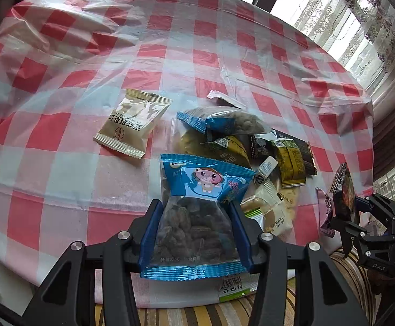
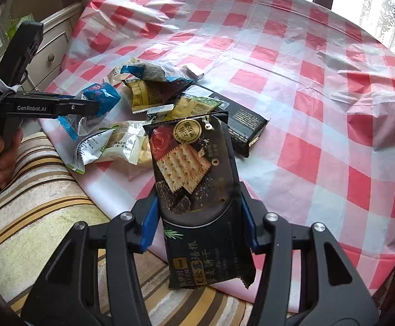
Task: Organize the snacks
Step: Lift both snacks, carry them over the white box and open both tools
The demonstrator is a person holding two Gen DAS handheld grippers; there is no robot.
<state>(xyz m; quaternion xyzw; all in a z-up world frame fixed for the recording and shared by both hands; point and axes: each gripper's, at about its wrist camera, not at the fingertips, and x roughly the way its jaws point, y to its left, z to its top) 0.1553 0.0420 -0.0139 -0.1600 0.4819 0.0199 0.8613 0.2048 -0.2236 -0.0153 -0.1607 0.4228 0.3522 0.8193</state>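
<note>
The left gripper (image 1: pixel 197 233) is clamped on a blue packet of dark dried fruit (image 1: pixel 197 217), its blue pads (image 1: pixel 149 233) pressing both sides of the clear lower half, and the packet is held above the near edge of the table. The right gripper (image 2: pixel 198 217) grasps a black cracker packet (image 2: pixel 194 179) the same way, upright between its pads (the printed crackers face the camera), also raised over the near table edge. On the red-and-white checked tablecloth (image 1: pixel 170 62) lies a loose heap of snack packets (image 1: pixel 251 146): a second blue packet, yellow-green ones, black ones and pale ones, overlapping. A cream packet (image 1: pixel 132 125) lies flat by itself just left of the heap. A striped cushion (image 2: pixel 34 190) sits below the table's edge.
</note>
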